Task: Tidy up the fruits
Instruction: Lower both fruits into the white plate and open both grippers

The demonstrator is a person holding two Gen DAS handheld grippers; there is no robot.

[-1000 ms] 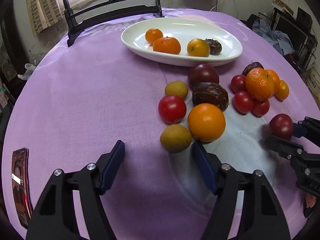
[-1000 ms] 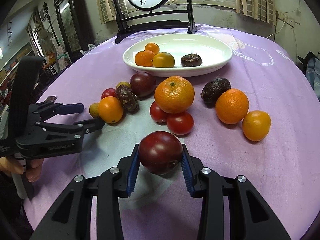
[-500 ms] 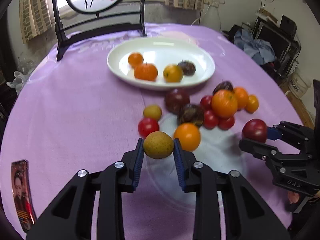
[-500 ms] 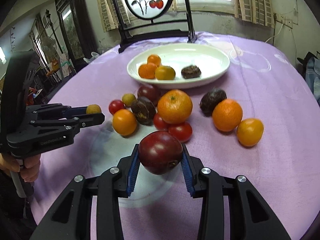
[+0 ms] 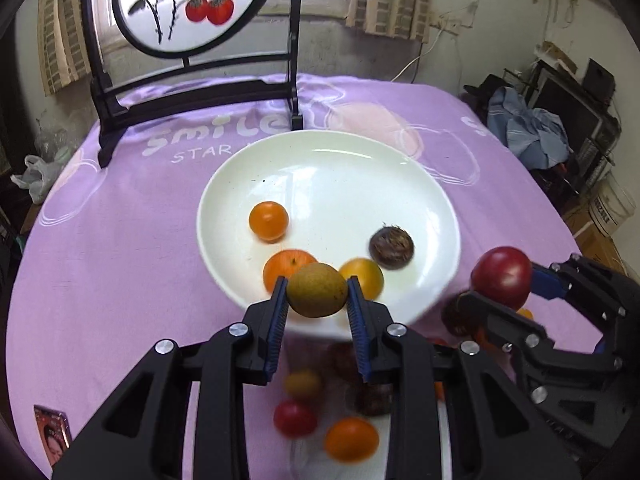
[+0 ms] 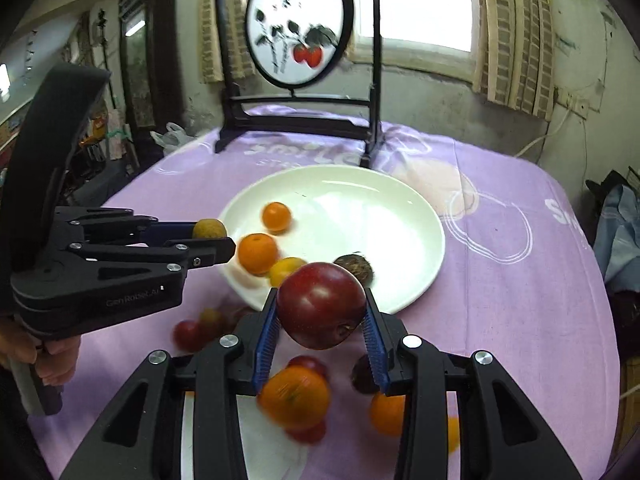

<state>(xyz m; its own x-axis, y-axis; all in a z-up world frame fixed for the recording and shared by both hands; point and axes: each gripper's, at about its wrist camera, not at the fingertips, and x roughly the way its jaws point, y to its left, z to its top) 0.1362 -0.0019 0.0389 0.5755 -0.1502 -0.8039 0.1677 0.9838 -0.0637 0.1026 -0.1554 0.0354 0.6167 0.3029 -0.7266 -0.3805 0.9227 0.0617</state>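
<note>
Left tongs (image 5: 317, 294) clench a brown fruit (image 5: 317, 289) at the plate's (image 5: 328, 168) near rim, frame centre; right tongs (image 6: 320, 320) clench a plum (image 6: 321, 305) likewise. The plate lies just ahead of both.

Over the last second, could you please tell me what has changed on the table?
The left claw closed on the yellow-green fruit and lifted it toward the white plate. The right claw carried its dark red fruit the same way. The four fruits on the plate stayed put.
</note>
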